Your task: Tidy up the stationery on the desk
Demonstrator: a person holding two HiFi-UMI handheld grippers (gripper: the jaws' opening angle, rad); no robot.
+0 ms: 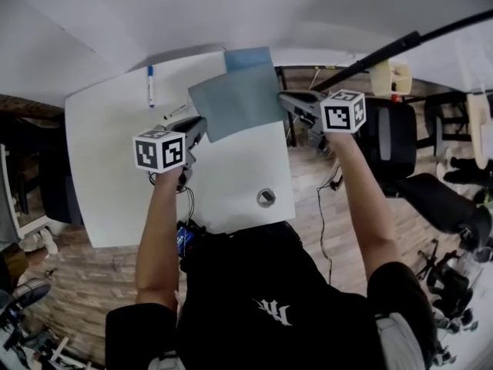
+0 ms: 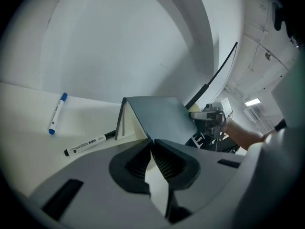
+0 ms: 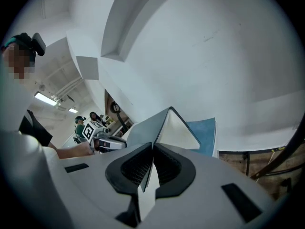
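Both tongs are clamped on the same thing here: a grey-blue notebook (image 1: 235, 102), held up off the white desk (image 1: 108, 168) between them. The left gripper (image 2: 152, 149) has its jaws pressed together on the notebook's near left edge, and the right gripper (image 3: 152, 156) pinches the far right side. From the gripper views the notebook hangs partly open like a tent, grey cover outside and white pages inside. I can't really tell whether each one has only the cover or some pages too.

A second, brighter blue notebook (image 1: 248, 58) lies on the far edge of the desk, just past the held one. Left of the notebooks sit two markers: a blue-capped marker (image 1: 150, 85) further off, and a black-capped marker (image 1: 176, 112) just beside the left gripper. A small round grey thing (image 1: 266, 198) sits on the near right part of the desk.
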